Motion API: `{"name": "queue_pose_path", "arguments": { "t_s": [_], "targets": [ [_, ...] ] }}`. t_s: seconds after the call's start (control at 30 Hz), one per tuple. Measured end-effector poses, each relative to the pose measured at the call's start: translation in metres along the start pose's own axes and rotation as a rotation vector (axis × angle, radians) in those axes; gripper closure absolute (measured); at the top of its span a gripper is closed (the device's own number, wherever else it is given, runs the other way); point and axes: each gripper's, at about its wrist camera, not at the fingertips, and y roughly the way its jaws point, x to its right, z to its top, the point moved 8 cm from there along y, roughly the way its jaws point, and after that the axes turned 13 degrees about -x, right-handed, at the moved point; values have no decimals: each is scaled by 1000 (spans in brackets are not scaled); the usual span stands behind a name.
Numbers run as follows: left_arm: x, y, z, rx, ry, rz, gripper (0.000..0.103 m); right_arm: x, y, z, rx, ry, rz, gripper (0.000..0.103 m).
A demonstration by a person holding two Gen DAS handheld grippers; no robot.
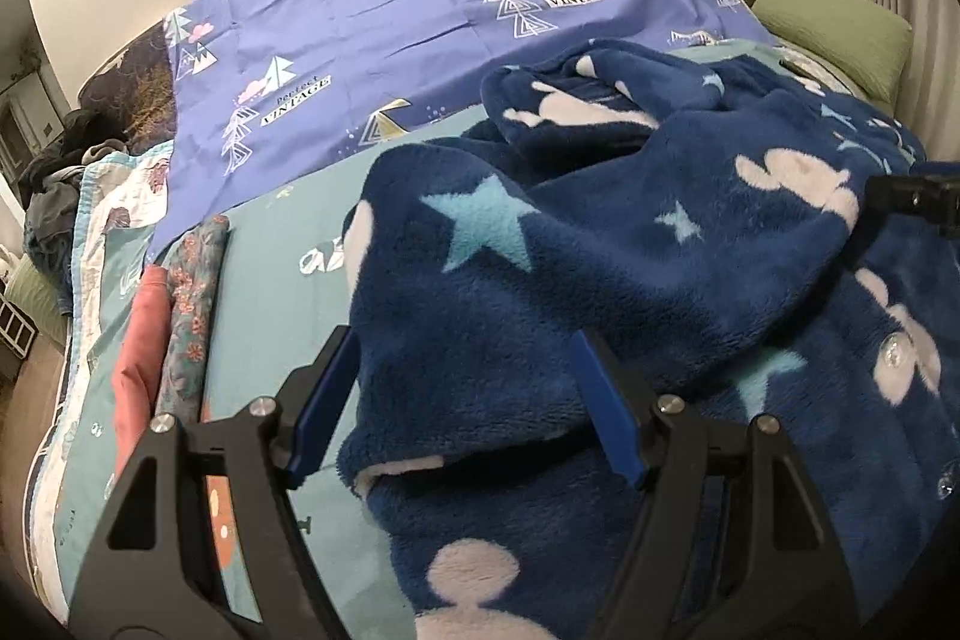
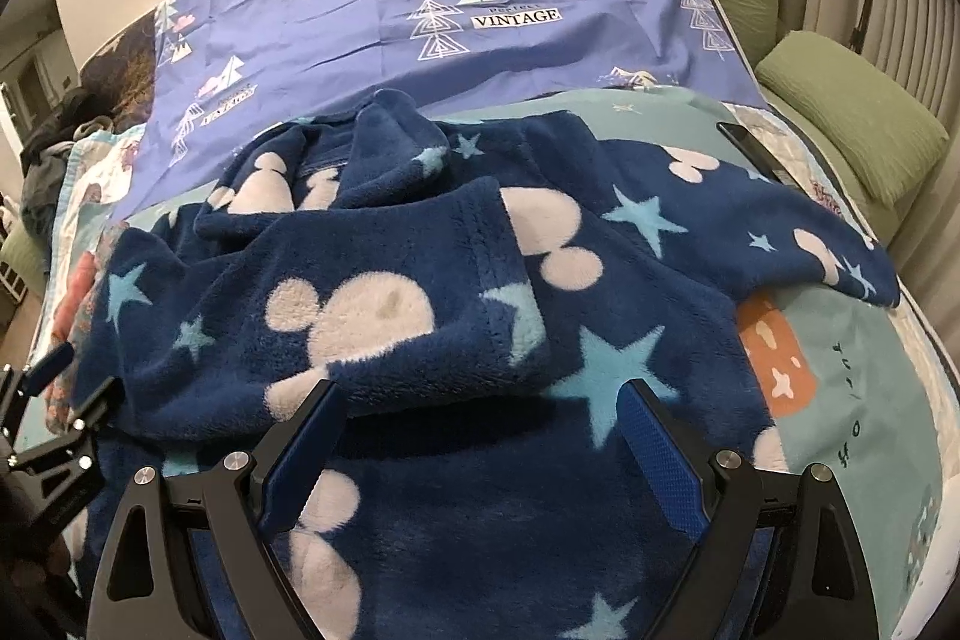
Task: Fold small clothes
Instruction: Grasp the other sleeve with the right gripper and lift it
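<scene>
A dark blue fleece garment (image 1: 630, 244) with light blue stars and white mouse-head shapes lies rumpled on the bed; it also shows in the right wrist view (image 2: 456, 280). One sleeve is folded across its body, the other sleeve (image 2: 798, 220) lies stretched out to the right. My left gripper (image 1: 462, 346) is open, its jaws standing on either side of a sleeve cuff (image 1: 396, 466). My right gripper (image 2: 480, 394) is open just above the garment's front, below the folded sleeve. The left gripper also shows at the left edge of the right wrist view (image 2: 54, 400).
The bed has a teal sheet (image 1: 270, 292) and a purple cloth with tree prints (image 1: 372, 40) farther back. Folded red and floral clothes (image 1: 174, 316) lie at the left. Green pillows (image 2: 852, 112) stand at the right. A dark phone (image 2: 750, 148) lies near the outstretched sleeve.
</scene>
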Motion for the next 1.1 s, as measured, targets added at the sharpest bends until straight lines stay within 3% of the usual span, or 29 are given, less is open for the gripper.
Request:
{"name": "queue_pose_path", "arguments": {
  "t_s": [0.17, 0.23, 0.3, 0.37, 0.47, 0.73, 0.77, 0.83, 0.93, 1.0, 1.07, 1.1],
  "targets": [
    [-2, -6, 1, 14, -6, 5, 30, 2, -3, 0, 4, 8, 41, 10],
    [-6, -11, 0, 20, -12, 8, 30, 5, -8, 1, 7, 40, 184, 10],
    [-13, -16, -2, 15, -16, 29, 30, 14, -8, 0, -40, 122, 406, 10],
    [-23, -19, -4, 13, -26, 52, 30, 24, -2, -1, -103, 250, 613, 30],
    [-39, -21, -9, 8, -62, 56, 30, 30, 11, 0, -155, 344, 736, 33],
    [-57, -24, -13, 1, -137, 30, 30, 13, 51, 25, -210, 458, 686, 30],
    [-57, -24, -11, 0, -147, 19, 30, 12, 54, 31, -196, 455, 657, 44],
    [-57, -24, -8, -1, -154, 11, 30, 9, 51, 37, -185, 393, 576, 95],
    [-55, -31, -3, 15, -159, 6, 29, 16, 12, 40, -23, 358, 526, 97],
    [-54, -36, 2, 31, -167, -12, 30, 21, -27, 41, 137, 268, 414, 97],
    [-53, -38, 7, 40, -173, -29, 29, 26, -42, 40, 194, 208, 340, 95],
    [-51, -37, 10, 42, -172, -40, 29, 28, -35, 39, 157, 193, 332, 93]
  ]
}}
